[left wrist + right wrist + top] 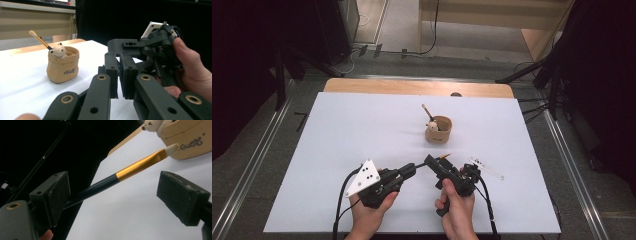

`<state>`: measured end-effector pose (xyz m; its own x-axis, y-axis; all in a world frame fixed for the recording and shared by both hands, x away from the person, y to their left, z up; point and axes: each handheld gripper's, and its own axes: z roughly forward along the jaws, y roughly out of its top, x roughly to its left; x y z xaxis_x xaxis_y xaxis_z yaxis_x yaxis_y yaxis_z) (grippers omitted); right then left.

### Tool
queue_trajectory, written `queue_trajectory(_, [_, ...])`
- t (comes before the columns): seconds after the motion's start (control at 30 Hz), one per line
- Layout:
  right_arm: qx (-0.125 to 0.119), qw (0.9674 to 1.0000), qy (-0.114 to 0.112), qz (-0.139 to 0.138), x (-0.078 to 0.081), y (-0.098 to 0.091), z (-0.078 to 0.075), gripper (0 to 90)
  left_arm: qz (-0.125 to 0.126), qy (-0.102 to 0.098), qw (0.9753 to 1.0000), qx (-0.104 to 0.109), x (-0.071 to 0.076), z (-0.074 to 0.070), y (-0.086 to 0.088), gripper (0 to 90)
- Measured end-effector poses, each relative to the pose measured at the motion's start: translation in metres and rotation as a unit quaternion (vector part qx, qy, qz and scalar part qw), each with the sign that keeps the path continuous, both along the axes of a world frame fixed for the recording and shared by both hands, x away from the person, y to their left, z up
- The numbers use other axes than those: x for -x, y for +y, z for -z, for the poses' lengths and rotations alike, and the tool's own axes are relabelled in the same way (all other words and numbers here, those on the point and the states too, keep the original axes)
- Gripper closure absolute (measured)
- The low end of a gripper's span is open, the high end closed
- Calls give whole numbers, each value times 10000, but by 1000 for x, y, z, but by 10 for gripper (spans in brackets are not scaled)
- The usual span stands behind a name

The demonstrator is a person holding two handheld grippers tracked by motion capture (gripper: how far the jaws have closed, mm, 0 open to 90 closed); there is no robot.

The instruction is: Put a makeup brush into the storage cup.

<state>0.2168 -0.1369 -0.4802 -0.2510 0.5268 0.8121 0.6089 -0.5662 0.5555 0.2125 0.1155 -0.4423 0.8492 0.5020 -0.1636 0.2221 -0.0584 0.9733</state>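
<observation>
A brush (135, 168) with a black handle, gold ferrule and pale tip hangs above the white table (362, 130). It passes between the jaws of my right gripper (115, 190), which stand open; its handle runs behind one pad and the other pad is well clear of it. The brush tip (446, 157) points toward a beige bear cup (439, 131). My left gripper (412, 168) sits just left of the right gripper (434, 162) with its jaws (119, 75) shut on the handle's end. A second brush (40, 40) stands in the cup (62, 66).
A thin white stick (487, 168) lies on the table to the right of my right hand. The table's wooden far edge (417, 87) is behind the cup. Dark stands and cables are on the floor around the table.
</observation>
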Motion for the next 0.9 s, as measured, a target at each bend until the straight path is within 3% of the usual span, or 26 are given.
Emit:
queue_trajectory(0.1, [-53, 10000, 25, 9, -1, -2, 1, 157, 25, -9, 10000, -15, 1, 1, -1, 868])
queue_trajectory(0.3, [-196, 9997, 124, 61, -1, -6, 3, 301, 49, -6, 10000, -65, 1, 1, -3, 867])
queue_trajectory(0.43, [-291, 9996, 40, 8, -2, -9, 5, 461, 57, -18, 9999, -100, 1, 3, -4, 867])
queue_trajectory(0.5, [-480, 9988, -23, -96, -2, -10, 7, 518, 62, -33, 9999, -101, 1, 3, -4, 867])
queue_trajectory(0.57, [-819, 9964, -10, -242, -3, -12, 9, 597, 107, 16, 9998, -169, -1, 5, -6, 867])
queue_trajectory(0.63, [-1065, 9938, -143, -301, -3, -17, 10, 714, 236, 234, 9989, -339, -6, 8, -9, 858])
queue_trajectory(0.67, [-1061, 9936, -254, -294, -3, -20, 8, 830, 228, 249, 9988, -354, -7, 9, -9, 773])
queue_trajectory(0.7, [-906, 9953, -291, -178, -1, -23, 6, 839, 215, 316, 9986, -363, -8, 10, -8, 635])
queue_trajectory(0.77, [-819, 9951, -544, -88, 0, -30, 2, 840, 186, 490, 9975, -464, -11, 10, -7, 374])
queue_trajectory(0.83, [-350, 9957, -856, 76, 1, -35, -4, 841, 132, 629, 9965, -538, -13, 9, -5, 122])
queue_trajectory(0.9, [-154, 9946, -1015, 128, 1, -39, -8, 841, 205, 608, 9964, -552, -14, 9, -1, 0])
